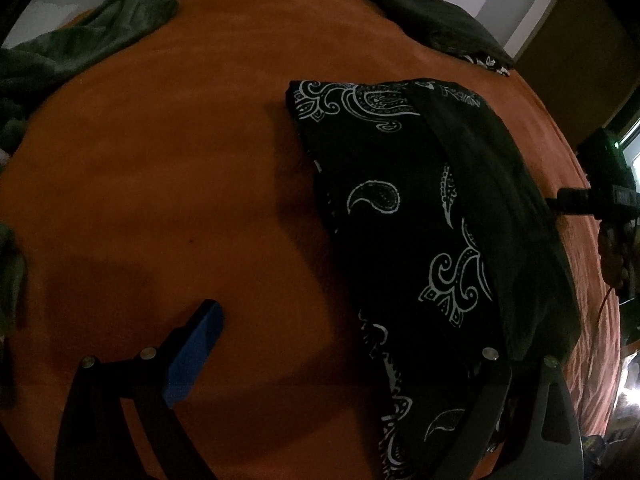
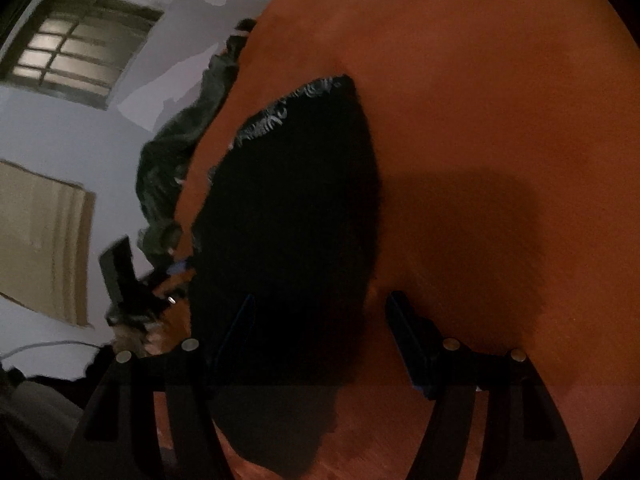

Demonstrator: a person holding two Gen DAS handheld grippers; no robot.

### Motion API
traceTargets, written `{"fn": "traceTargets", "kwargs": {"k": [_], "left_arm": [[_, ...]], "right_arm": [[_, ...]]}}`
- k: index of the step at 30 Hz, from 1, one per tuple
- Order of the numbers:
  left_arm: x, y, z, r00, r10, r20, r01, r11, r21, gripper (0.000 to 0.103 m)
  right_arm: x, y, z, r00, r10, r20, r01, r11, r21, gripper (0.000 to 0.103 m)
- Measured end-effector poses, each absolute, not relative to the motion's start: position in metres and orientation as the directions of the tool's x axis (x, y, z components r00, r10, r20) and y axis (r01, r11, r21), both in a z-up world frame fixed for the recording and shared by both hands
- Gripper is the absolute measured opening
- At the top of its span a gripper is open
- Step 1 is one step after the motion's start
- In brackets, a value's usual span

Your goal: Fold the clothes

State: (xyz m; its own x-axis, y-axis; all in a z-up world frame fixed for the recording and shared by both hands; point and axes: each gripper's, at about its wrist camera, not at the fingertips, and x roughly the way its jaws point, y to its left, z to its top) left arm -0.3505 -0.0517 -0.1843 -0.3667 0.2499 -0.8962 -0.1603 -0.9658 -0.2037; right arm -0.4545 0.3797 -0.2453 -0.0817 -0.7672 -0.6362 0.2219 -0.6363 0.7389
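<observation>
While folded into a long strip, the black paisley garment (image 1: 400,216) lies on the orange bedspread (image 1: 160,160), long axis running from near edge to far edge. Left gripper (image 1: 348,344) and right gripper (image 2: 320,320) both gape, gripping nothing.

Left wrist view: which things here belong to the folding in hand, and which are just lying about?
In use: black paisley garment; left gripper, jaws apart; right gripper, jaws apart; orange bed cover as work surface.

Lying about: green garment; dark folded garment.
</observation>
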Motion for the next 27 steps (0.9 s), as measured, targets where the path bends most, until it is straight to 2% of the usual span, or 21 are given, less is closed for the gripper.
{"fn": "traceTargets", "kwargs": {"k": [7,13,17,22,27], "left_arm": [[-0.356,-0.055,-0.186,-0.359,0.297,-0.885,-0.159,-0.954,-0.256,0.097],[-0.363,-0.070,-0.185,-0.343,0.482,-0.806,-0.144,-0.875,-0.462,0.097],[-0.375,-0.078,-0.191,-0.327,0.646,-0.690,-0.154,-0.756,-0.636,0.096],[-0.387,-0.078,-0.200,-0.290,0.676,-0.677,-0.165,-0.732,-0.660,0.096],[-0.389,-0.086,-0.212,-0.205,0.733,-0.648,-0.143,-0.677,-0.722,0.089]], "right_arm": [[-0.469,0.359,-0.250,-0.070,-0.788,-0.611,0.214,-0.610,0.763,0.068],[-0.478,0.351,-0.256,-0.076,-0.808,-0.585,0.190,-0.587,0.787,0.068],[-0.480,0.348,-0.257,-0.067,-0.818,-0.571,0.212,-0.571,0.793,0.068],[-0.479,0.356,-0.260,-0.055,-0.854,-0.517,0.198,-0.517,0.833,0.068],[-0.480,0.339,-0.254,-0.030,-0.844,-0.535,0.201,-0.529,0.824,0.068]]}}
